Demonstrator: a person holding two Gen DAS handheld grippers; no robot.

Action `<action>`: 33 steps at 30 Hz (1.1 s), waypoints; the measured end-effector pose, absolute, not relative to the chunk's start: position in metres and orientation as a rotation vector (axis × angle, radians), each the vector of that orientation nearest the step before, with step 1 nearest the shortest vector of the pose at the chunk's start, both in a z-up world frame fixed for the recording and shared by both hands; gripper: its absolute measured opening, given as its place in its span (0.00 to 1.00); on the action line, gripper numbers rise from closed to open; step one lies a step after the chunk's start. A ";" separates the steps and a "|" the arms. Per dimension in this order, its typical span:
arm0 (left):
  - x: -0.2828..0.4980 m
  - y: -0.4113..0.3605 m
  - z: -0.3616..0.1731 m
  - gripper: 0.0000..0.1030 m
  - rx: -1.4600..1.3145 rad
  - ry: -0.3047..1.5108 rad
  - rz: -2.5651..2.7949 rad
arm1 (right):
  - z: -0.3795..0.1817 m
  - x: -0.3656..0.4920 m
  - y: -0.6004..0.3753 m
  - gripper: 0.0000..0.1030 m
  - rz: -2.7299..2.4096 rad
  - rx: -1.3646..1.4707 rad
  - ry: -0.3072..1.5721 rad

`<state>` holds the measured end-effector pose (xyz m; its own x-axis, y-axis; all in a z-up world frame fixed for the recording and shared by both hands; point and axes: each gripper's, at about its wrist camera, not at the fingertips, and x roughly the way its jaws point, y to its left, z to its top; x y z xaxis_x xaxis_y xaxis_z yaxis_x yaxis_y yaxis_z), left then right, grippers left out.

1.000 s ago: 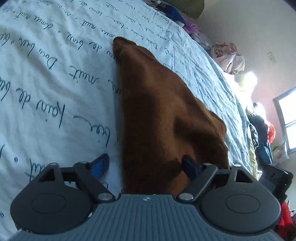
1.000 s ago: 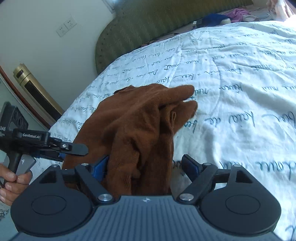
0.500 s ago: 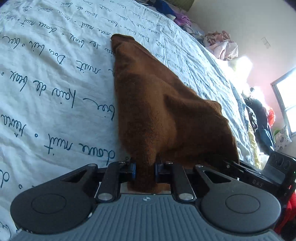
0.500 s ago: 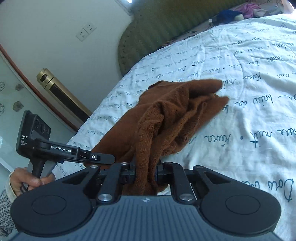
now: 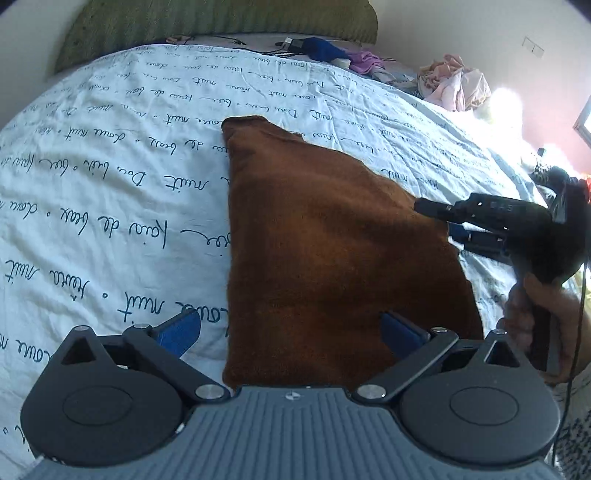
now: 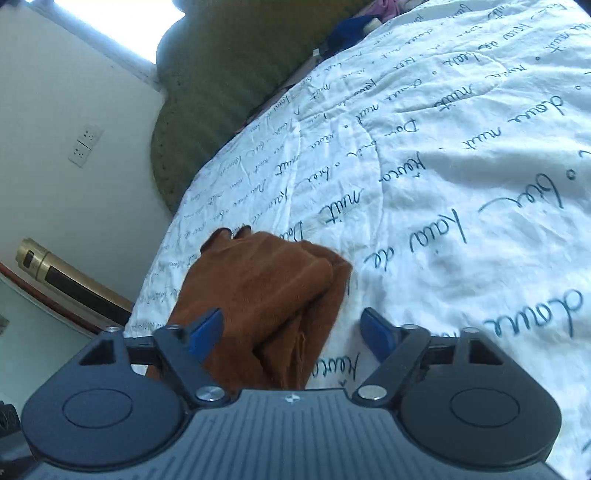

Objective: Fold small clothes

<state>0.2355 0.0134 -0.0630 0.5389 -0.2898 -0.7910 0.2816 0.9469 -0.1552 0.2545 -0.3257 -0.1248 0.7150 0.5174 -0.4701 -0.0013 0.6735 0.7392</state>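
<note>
A brown knitted garment (image 5: 325,243) lies flat on the white bedsheet (image 5: 110,192), folded into a long wedge whose narrow end points to the headboard. My left gripper (image 5: 291,332) hovers over its near edge; the jaws are opening wide and the blue pads (image 5: 181,332) press on nothing. A hand holds my right gripper (image 5: 456,230) at the garment's right edge. In the right wrist view the garment (image 6: 266,280) lies bunched below my right gripper (image 6: 291,328), whose jaws are opening, the cloth loose between the pads (image 6: 207,328).
The sheet (image 6: 461,184) with dark handwriting print covers the bed. A green padded headboard (image 5: 221,22) stands at the far end. Blue and purple clothes (image 5: 332,53) and a pink pile (image 5: 454,85) lie along the far right edge. A wall with sockets (image 6: 85,146) is left.
Half a second ago both grippers were shut on the brown garment; now both have let go. The garment has settled flat on the sheet, and the left gripper has drawn back and risen.
</note>
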 end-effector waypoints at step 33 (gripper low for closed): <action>0.192 0.028 -0.107 1.00 0.149 0.977 -0.227 | -0.100 0.095 -0.218 1.00 0.067 0.215 0.766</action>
